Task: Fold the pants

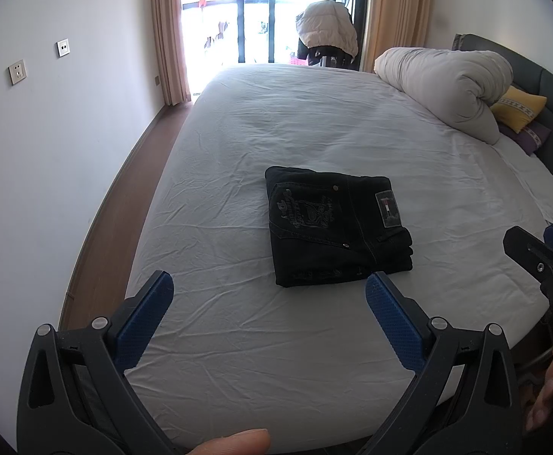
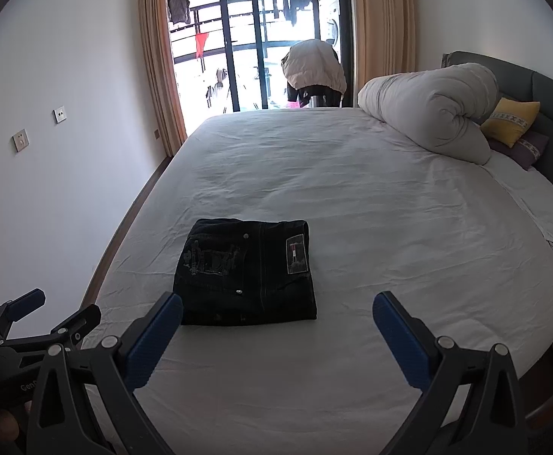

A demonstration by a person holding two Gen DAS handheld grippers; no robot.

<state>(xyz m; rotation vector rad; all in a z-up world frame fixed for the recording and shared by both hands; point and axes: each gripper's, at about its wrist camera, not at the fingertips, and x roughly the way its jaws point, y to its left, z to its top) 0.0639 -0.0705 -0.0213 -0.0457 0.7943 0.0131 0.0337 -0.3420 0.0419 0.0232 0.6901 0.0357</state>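
On the bed (image 1: 238,151) ahead, the black pants (image 1: 337,227) look fully folded, so with my left fingers (image 1: 268,288) and right fingers (image 2: 278,309) spread wide, holding nothing, I judge only withdrawal remains.

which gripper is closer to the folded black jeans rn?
Roughly equal, the right perhaps nearer. The right gripper, open, has the folded black jeans at its left finger; the left gripper, open, has them at its right finger. Neither touches.
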